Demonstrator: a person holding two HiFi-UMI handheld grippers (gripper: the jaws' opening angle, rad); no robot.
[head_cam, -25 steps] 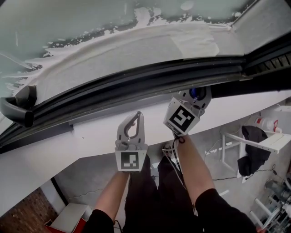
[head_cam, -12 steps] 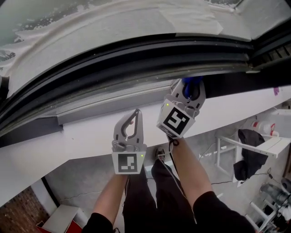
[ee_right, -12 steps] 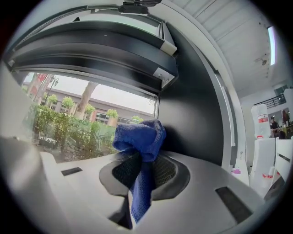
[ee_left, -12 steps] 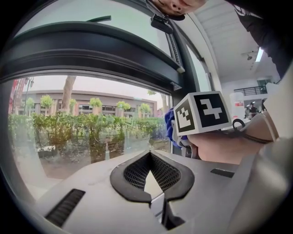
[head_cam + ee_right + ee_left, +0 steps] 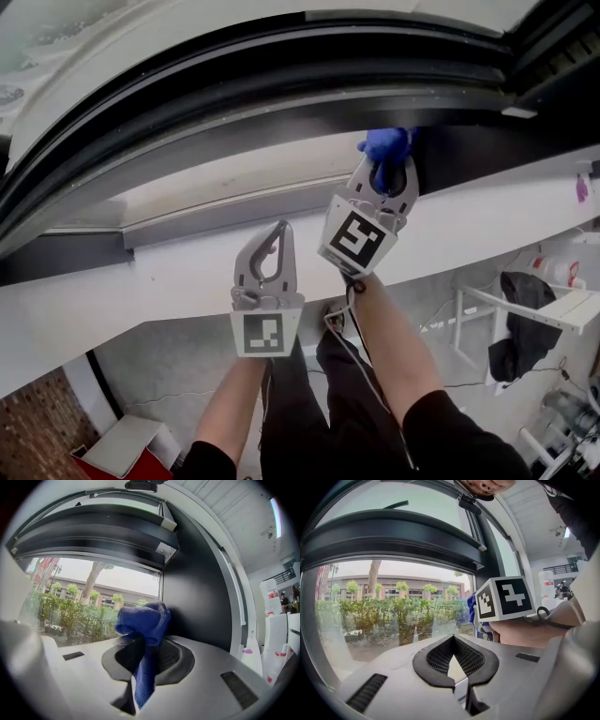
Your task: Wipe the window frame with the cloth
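The window frame (image 5: 281,84) is a set of dark rails across the top of the head view, above a white sill (image 5: 187,272). My right gripper (image 5: 383,167) is shut on a blue cloth (image 5: 384,142), whose bunched end lies against the lower edge of the dark frame. In the right gripper view the cloth (image 5: 146,620) hangs between the jaws, in front of a dark frame panel (image 5: 197,592). My left gripper (image 5: 277,234) is shut with nothing in it, lower and to the left, over the sill. In the left gripper view the frame (image 5: 393,531) arches over the glass.
Glass with trees and buildings behind it fills the window (image 5: 384,611). Far below at the right stand a white table (image 5: 562,300) with a dark garment (image 5: 520,314) over it. A red box (image 5: 122,459) lies at the bottom left. The person's legs show between the arms.
The right gripper with the cloth has risen from the white sill to the dark frame, and the blue cloth now shows above the jaws. The left gripper has hardly moved.
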